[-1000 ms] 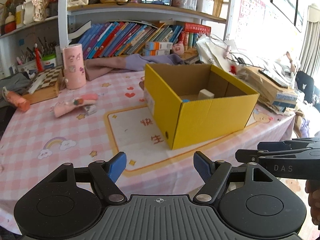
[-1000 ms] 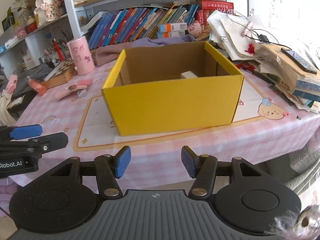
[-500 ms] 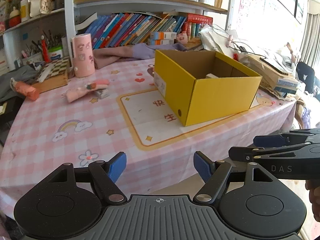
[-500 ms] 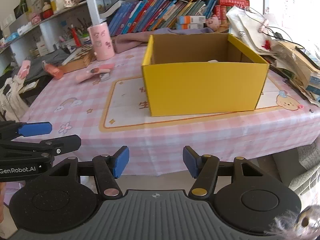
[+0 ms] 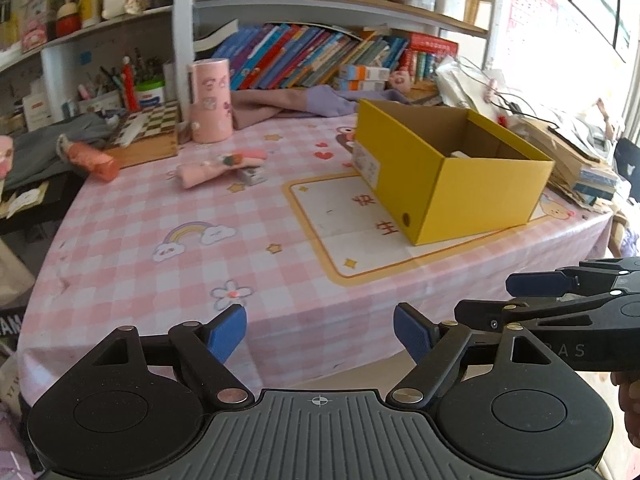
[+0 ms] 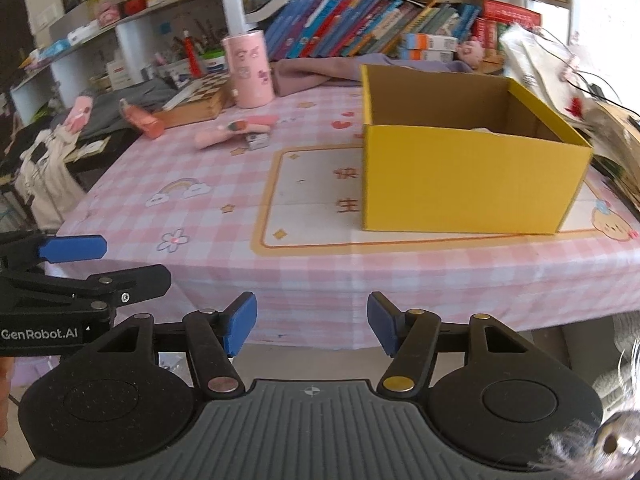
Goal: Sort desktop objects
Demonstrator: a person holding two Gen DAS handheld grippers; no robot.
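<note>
From the left wrist view, my left claw [image 5: 319, 329] hangs off the near edge of the tabletop [image 5: 132, 248], jaws spread wide with nothing between them. The right claw [image 5: 532, 285] shows side-on at the right, level with mine; from here I cannot tell its opening. The yellow cardboard box [image 5: 480, 196] stands on the right half of the cloth, open-topped, with a pale item just visible inside. The loose things lie well apart from it toward the far left: a pink pouch [image 5: 218, 166] with a small grey box [image 5: 252, 176] touching its right end, an orange tube [image 5: 94, 162] near the wooden chessboard [image 5: 148, 136], and a tall pink cylinder [image 5: 210, 100] standing upright behind.

From the right wrist view, my right claw [image 6: 312, 328] is also released and empty, short of the tabletop edge, with the box ahead and to the right.

I judge this a between-picks moment: neither claw holds anything. The next move calls for a long reach across the cloth, likely by the left claw, to the pouch, closing across its narrow body.
</note>
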